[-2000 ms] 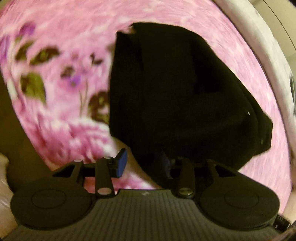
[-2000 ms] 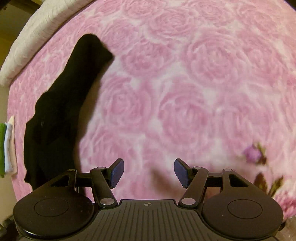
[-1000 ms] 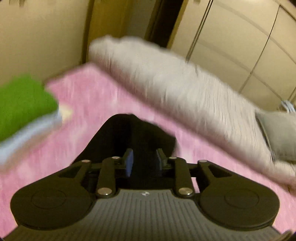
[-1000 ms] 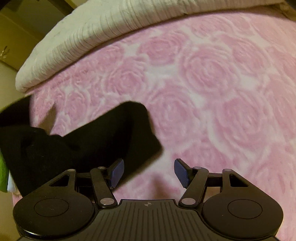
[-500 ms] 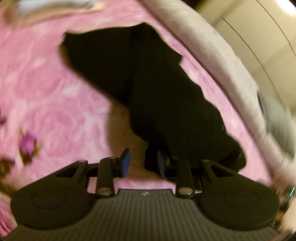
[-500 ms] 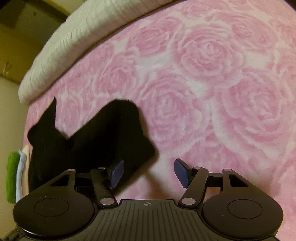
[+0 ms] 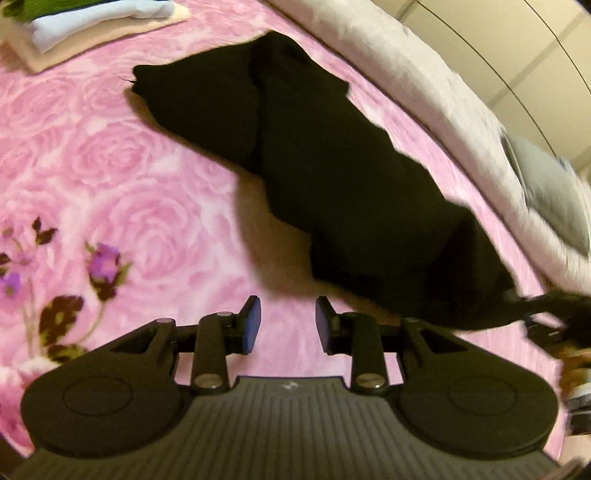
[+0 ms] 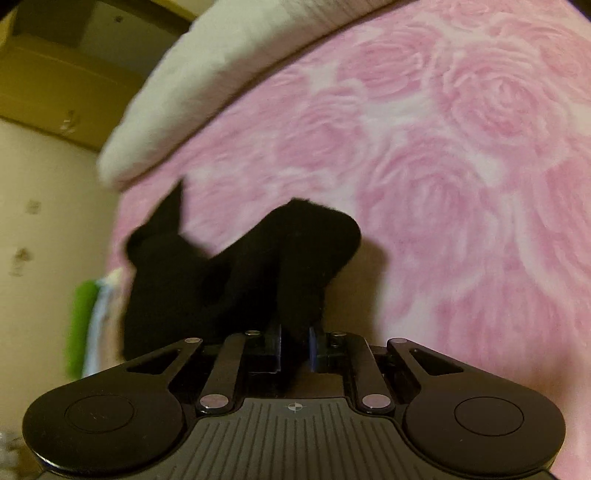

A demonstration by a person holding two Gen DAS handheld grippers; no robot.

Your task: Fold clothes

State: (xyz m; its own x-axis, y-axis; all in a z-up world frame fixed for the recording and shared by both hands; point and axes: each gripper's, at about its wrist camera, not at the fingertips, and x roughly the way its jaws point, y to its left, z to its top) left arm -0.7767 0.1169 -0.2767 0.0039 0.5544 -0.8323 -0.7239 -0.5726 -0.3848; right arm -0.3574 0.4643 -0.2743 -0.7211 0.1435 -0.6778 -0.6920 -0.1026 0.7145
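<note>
A black garment (image 7: 332, 166) lies stretched in a long crumpled strip on the pink rose blanket (image 7: 110, 166). My left gripper (image 7: 286, 326) hovers just short of its near edge, open, with only blanket between its blue pads. In the right wrist view the garment (image 8: 258, 266) bunches up right in front of my right gripper (image 8: 294, 349). Its jaws are closing, and a fold of the black cloth is pinched between the pads. The cloth's far end trails off toward the bed's left edge.
A stack of folded clothes (image 7: 92, 18), green on top of pale blue, sits at the blanket's far corner and shows again as the stack (image 8: 92, 325). A white quilt (image 7: 424, 74) runs along the bed's far side, with cupboard doors (image 7: 517, 37) behind it.
The right jaws went from wide open beside the garment to closed on its fold. The left gripper tipped down from facing the wall, and the cloth is no longer between its fingers.
</note>
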